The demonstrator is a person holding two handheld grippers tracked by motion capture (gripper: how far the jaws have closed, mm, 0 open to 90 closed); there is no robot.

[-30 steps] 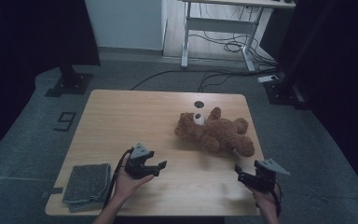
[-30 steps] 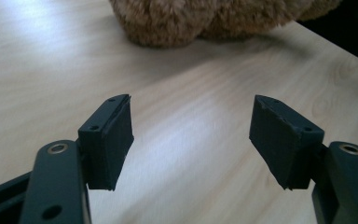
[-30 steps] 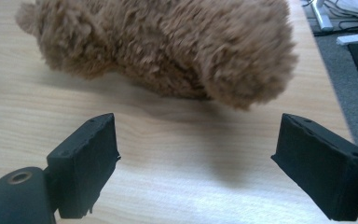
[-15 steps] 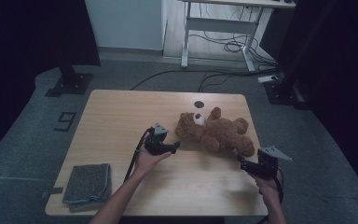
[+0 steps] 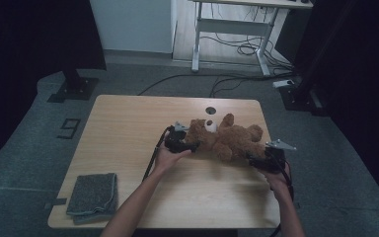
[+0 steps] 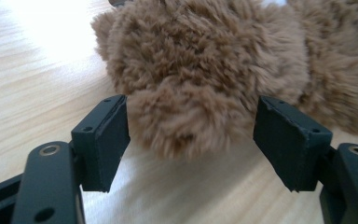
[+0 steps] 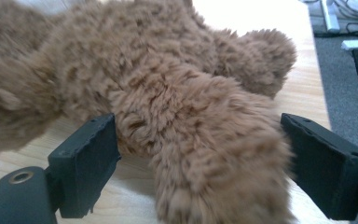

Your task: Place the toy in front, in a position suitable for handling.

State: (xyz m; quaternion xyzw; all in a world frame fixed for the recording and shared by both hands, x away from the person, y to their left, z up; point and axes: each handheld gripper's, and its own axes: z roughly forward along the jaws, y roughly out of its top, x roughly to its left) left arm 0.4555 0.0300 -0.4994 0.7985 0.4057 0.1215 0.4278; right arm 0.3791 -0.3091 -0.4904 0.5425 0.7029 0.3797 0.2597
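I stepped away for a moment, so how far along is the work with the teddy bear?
Done: both tools have reached the teddy bear, which lies on the table. In hand: the left tool straddles a furry limb near the head, and the right tool straddles a leg; both sets of jaws stand open, with no grip closed. Left: closing on the bear and moving it. The grey cloth lies untouched.

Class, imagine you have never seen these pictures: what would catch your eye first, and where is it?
First, the brown teddy bear lying on its side at the middle right of the wooden table. Next, a claw at each end of it: the left claw open around a furry paw, the right claw open around a leg. A folded grey cloth lies at the near left corner.
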